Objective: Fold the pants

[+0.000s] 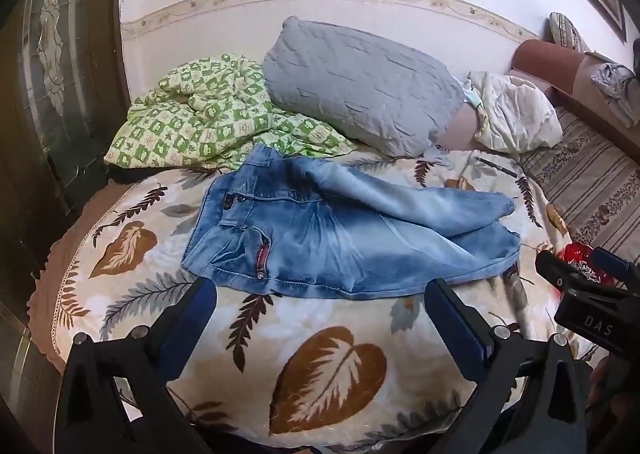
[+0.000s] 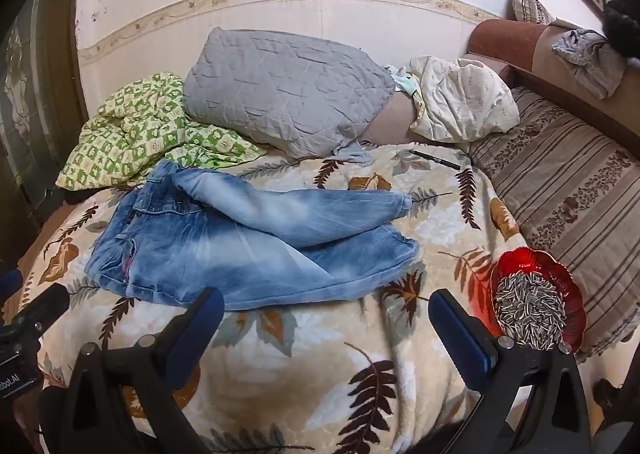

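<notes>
Faded blue jeans [image 1: 340, 234] lie on a leaf-patterned blanket [image 1: 328, 366], waistband to the left, legs running right with the upper leg crossed over the lower one. They also show in the right wrist view [image 2: 248, 246]. My left gripper [image 1: 320, 298] is open and empty, just in front of the jeans' near edge. My right gripper [image 2: 326, 308] is open and empty, also in front of the near edge, toward the leg ends. The right gripper's body shows at the right edge of the left wrist view [image 1: 588, 286].
A grey pillow [image 2: 288, 90], a green checked quilt [image 2: 136, 130] and a white crumpled cloth [image 2: 460, 98] lie behind the jeans. A red dish of sunflower seeds [image 2: 536, 298] sits at the right. A black pen [image 2: 436, 159] lies on the blanket. A striped sofa [image 2: 568, 182] stands right.
</notes>
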`<action>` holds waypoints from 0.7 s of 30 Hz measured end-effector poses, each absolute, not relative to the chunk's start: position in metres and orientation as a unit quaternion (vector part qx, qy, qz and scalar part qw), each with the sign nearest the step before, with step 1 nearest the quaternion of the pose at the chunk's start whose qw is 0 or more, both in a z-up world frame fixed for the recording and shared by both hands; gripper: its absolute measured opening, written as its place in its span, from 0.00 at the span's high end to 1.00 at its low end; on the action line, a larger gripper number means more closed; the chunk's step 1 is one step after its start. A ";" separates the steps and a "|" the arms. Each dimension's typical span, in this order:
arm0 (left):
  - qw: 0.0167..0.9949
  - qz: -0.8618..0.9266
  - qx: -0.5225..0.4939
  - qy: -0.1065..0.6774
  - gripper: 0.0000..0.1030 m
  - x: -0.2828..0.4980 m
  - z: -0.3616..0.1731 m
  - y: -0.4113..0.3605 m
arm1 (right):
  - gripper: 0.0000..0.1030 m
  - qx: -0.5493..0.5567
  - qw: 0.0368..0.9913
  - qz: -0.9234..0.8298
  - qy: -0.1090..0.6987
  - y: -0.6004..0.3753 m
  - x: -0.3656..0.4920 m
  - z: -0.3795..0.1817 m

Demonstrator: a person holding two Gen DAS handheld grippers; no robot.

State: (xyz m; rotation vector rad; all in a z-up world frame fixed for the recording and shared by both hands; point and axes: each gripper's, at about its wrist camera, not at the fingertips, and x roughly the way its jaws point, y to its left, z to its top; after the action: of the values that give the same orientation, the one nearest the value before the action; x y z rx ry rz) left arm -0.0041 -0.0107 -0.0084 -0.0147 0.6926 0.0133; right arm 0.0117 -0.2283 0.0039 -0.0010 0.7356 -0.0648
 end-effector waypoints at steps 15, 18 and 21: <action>0.941 0.007 0.003 0.338 0.00 -0.006 -0.008 -0.009 | 0.00 0.002 0.932 -0.031 0.361 -0.230 0.010 0.006; 0.941 0.010 0.002 0.337 0.00 -0.007 -0.008 -0.007 | 0.00 0.003 0.932 -0.031 0.361 -0.231 0.010 0.006; 0.941 0.011 0.001 0.337 0.00 -0.007 -0.007 -0.006 | 0.00 0.003 0.932 -0.031 0.361 -0.231 0.010 0.006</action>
State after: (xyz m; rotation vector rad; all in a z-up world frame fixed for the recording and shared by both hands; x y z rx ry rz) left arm -0.0069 -0.0061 -0.0073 0.0020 0.6872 0.0219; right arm 0.0097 -0.2308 0.0058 0.0056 0.7393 -0.0628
